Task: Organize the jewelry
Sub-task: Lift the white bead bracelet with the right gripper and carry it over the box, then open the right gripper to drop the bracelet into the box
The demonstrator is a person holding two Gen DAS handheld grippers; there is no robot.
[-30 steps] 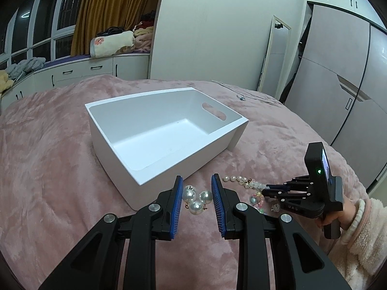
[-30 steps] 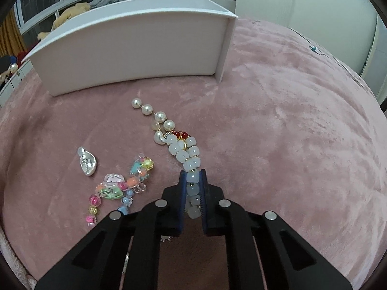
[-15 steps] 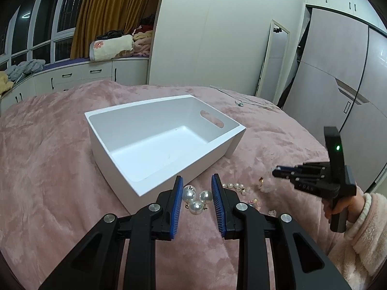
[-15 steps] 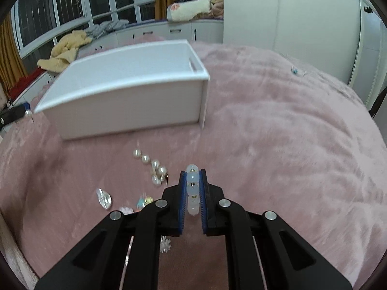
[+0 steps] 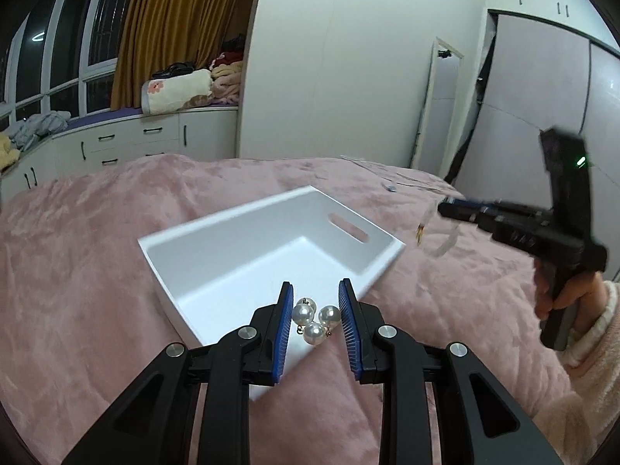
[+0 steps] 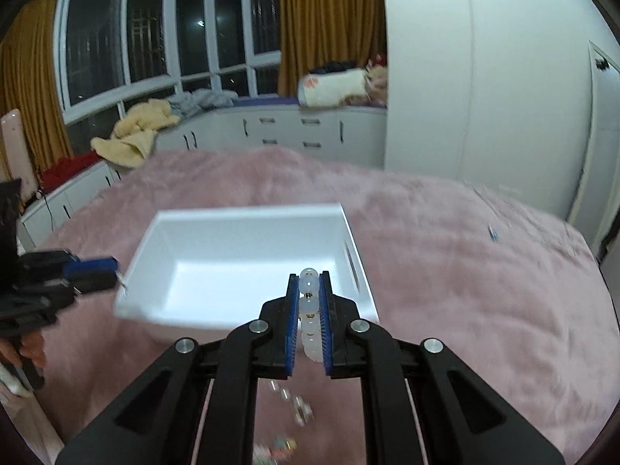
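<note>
A white open box [image 5: 248,255] sits on the pink bedspread; it also shows in the right wrist view [image 6: 232,267]. My left gripper [image 5: 314,302] is shut on a cluster of three pearls [image 5: 314,319] and holds it over the box's near corner. My right gripper [image 6: 309,286] is shut on a white bead bracelet [image 6: 309,312] and holds it above the box's right end. In the left wrist view the right gripper [image 5: 445,209] is in the air right of the box, and the bracelet [image 5: 441,238] dangles from it, blurred.
Loose pearls and coloured beads [image 6: 294,410] lie blurred on the bedspread below my right gripper. White cabinets [image 5: 128,143] with folded bedding run along the windows. A wardrobe [image 5: 550,108] and a mirror [image 5: 438,104] stand beyond the bed.
Both grippers have risen from the bedspread and moved over the box. The right one lifted the bracelet off the bed. The left one kept its hold on the pearls.
</note>
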